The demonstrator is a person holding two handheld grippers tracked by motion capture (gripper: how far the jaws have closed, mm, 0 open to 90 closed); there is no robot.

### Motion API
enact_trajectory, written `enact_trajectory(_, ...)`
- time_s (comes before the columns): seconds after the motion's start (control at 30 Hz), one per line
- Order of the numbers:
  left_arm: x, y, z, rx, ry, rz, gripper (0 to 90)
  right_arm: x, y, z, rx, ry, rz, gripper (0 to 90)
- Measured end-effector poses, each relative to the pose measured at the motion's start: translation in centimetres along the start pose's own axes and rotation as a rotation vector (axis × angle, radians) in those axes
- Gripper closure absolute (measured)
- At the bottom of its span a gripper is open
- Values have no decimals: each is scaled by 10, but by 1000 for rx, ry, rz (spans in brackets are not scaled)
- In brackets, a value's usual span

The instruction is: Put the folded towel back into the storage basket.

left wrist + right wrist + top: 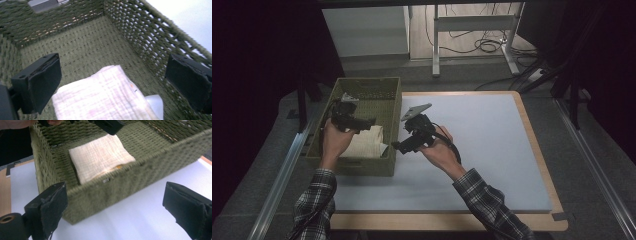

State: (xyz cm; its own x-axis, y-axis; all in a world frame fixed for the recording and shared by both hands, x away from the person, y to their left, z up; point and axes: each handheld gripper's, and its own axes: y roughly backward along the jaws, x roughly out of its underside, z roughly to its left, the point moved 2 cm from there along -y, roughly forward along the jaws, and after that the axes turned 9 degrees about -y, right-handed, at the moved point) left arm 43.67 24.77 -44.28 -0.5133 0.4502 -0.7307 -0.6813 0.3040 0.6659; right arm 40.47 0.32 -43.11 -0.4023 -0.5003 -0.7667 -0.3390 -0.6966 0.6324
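An olive woven basket (364,167) stands at the left edge of the table, and a folded cream cloth (364,142) lies flat on its floor at the near end. My left gripper (371,121) hovers over the basket, jaws open. In the left gripper view the cloth (105,95) lies below the wide-apart jaws of that gripper (113,77), nothing between them. My right gripper (396,146) is just outside the basket's right wall, open and empty. In the right gripper view its jaws (115,210) frame the basket wall (120,185), with the cloth (100,157) beyond.
The basket rests on a pale blue-grey mat (482,145) covering a wooden table top (447,220). A small white piece (155,105) peeks out beside the cloth. Behind the table are a desk frame (472,25) and floor cables (487,45).
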Motion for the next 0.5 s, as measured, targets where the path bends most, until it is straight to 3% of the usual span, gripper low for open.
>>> enact_trajectory(0.3,-9,1,-19,43,3,-36,5,26,27,-17,11,-27,-9,36)
enact_trajectory(0.5,-21,2,-42,87,-26,-56,5,44,47,-26,21,-40,-15,36)
